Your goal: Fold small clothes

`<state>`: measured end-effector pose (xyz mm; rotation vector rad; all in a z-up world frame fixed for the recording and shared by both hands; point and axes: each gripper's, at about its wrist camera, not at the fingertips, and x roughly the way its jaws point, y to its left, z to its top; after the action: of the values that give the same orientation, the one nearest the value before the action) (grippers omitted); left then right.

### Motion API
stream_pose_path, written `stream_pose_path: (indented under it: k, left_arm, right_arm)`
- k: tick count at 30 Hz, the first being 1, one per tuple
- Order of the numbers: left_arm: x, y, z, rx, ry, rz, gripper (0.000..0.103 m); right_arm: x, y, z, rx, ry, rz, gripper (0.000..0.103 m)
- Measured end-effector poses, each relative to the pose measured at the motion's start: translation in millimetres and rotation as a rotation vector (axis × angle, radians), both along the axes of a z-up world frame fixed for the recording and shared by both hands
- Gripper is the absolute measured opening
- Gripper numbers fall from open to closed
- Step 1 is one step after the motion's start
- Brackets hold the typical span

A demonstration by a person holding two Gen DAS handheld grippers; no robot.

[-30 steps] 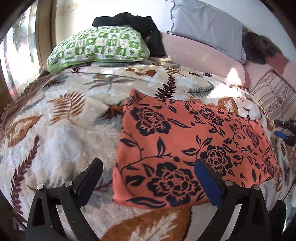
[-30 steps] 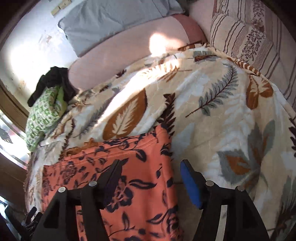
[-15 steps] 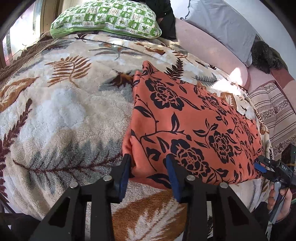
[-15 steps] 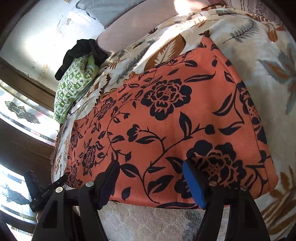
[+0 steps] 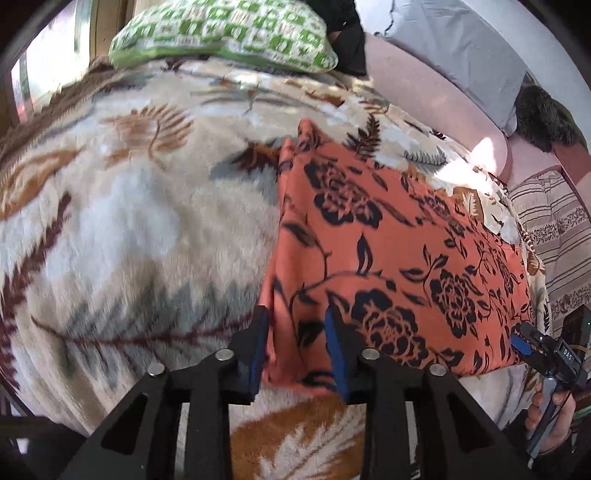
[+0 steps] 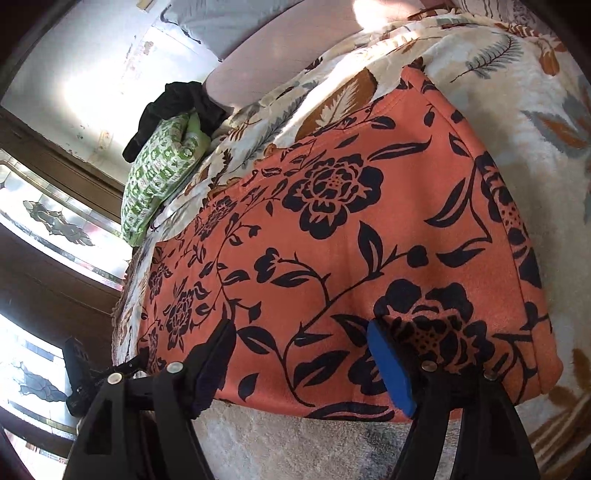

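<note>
Orange floral garment lies flat on the leaf-print blanket. Left gripper straddles its near corner, fingers opening. Only the right view shows the right gripper opening over the garment's near edge.

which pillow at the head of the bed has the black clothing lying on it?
The green-and-white patterned pillow, at the bed's window-side corner, with black clothing draped over its far end. The plain grey pillow leans against the wall, bare.

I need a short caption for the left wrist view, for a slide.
Left tongs opening around the near corner of an orange floral cloth on a leaf-patterned blanket.
</note>
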<state>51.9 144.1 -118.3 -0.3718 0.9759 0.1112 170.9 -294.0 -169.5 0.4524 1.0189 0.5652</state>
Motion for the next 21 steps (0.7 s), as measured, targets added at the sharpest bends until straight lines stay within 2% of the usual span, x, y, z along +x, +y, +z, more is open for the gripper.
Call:
stream_pose_path:
  k: [1,3,6,8,9,10,12,13,14,15,17,18,19,21]
  left_arm:
    - [9.5,0.3,8.3,0.031,-0.023,-0.018,0.054]
    - [37.2,4.5,18.5,0.067,-0.052,-0.035,0.055]
    - [93.1,11.1,11.9,0.06,-0.016,-0.058,0.055]
    - [127.5,16.1,0.1,0.04,0.021,-0.068,0.039]
    - [139.9,18.4,-6.4,0.037,0.046,-0.05,0.014]
    - [147.5,22.1,-10.3,0.035,0.063,-0.033,0.004]
    - [147.2,36.5,-21.2,-0.004,0.074,0.035,0.004]
    - [141.6,50.9,-35.8,-0.086,0.087,0.106,0.004]
    - [134.9,62.6,-46.8,-0.176,0.064,0.145,0.006]
    - [129.0,67.4,-47.2,-0.215,0.028,0.151,0.006]
    - [127.4,64.5,-40.8,-0.173,0.029,0.117,0.007]
    - [127.9,61.7,-35.3,-0.132,0.045,0.112,0.016]
    - [127.9,60.3,-28.6,-0.116,0.044,0.105,0.019]
    - [127.1,58.8,-16.9,-0.138,0.012,0.074,0.03]
  right_arm:
    - [-1.0,0.1,0.1,-0.001,-0.003,0.003,0.078]
    - [-3.0,-0.7,-0.4,0.002,-0.009,0.007,0.078]
    - [-5.0,-3.7,-2.1,0.025,-0.014,0.002,0.078]
    - [-5.9,-5.7,-3.2,0.036,-0.017,0.003,0.078]
    - [-6.2,-6.4,-3.2,0.039,-0.018,0.005,0.078]
    - [-6.0,-7.0,-3.1,0.041,-0.018,0.009,0.078]
    - [-6.2,-8.7,-3.1,0.047,-0.015,0.013,0.078]
    - [-6.0,-9.0,-3.0,0.048,-0.015,0.015,0.078]
    - [-6.0,-9.0,-3.4,0.048,-0.016,0.017,0.078]
    - [-5.9,-8.7,-3.6,0.048,-0.018,0.018,0.078]
    - [-6.6,-8.1,-3.4,0.044,-0.019,0.018,0.079]
    - [-6.5,-7.4,-2.8,0.044,-0.019,0.021,0.08]
    - [-6.1,-6.8,-2.4,0.042,-0.019,0.026,0.081]
    - [-5.8,-5.5,-1.6,0.039,-0.019,0.03,0.083]
